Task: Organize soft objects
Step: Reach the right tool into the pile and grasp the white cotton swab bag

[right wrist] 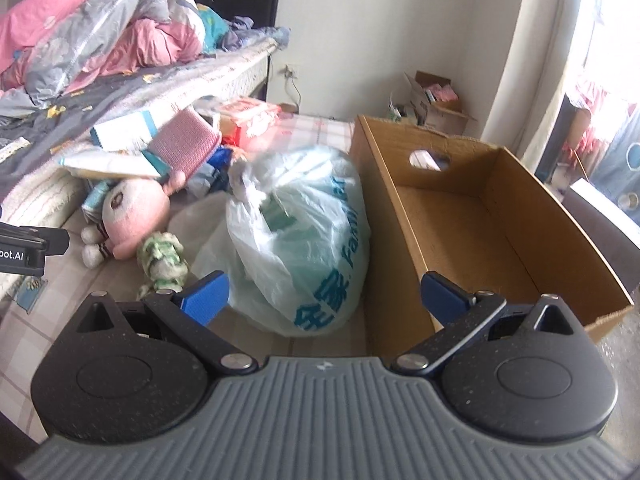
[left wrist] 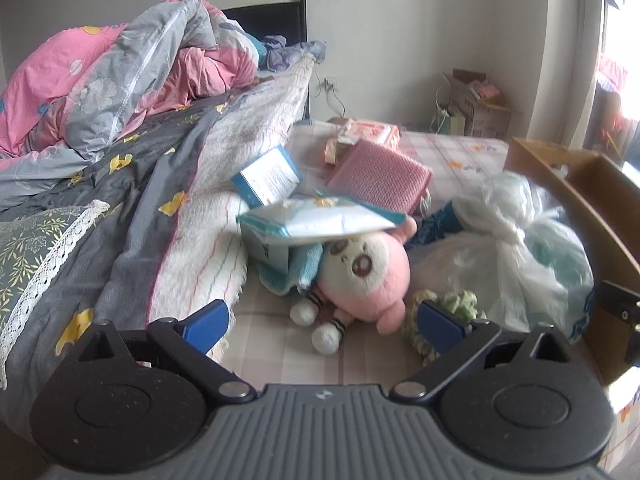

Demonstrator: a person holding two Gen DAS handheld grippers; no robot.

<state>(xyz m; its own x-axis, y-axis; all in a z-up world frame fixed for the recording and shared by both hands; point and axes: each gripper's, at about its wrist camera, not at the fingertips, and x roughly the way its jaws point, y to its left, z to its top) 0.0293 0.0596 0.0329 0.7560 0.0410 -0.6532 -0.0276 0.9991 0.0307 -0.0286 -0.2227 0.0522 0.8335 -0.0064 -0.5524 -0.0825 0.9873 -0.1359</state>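
Observation:
A pink and white plush toy (left wrist: 366,276) lies on the checked mattress (left wrist: 280,352), just ahead of my open, empty left gripper (left wrist: 324,324); it also shows in the right wrist view (right wrist: 132,212). A small green and white plush (left wrist: 452,304) lies to its right, also seen in the right wrist view (right wrist: 162,256). A tied white plastic bag (right wrist: 300,236) with teal print stands in front of my open, empty right gripper (right wrist: 324,296). An empty cardboard box (right wrist: 500,224) sits right of the bag.
A pile of packets, a blue and white box (left wrist: 266,180) and a pink pad (left wrist: 380,180) rests over the pink plush. Rumpled quilts (left wrist: 120,80) cover the raised bed on the left. A carton of goods (right wrist: 432,100) stands by the far wall. The left gripper's body (right wrist: 24,248) shows at the left edge.

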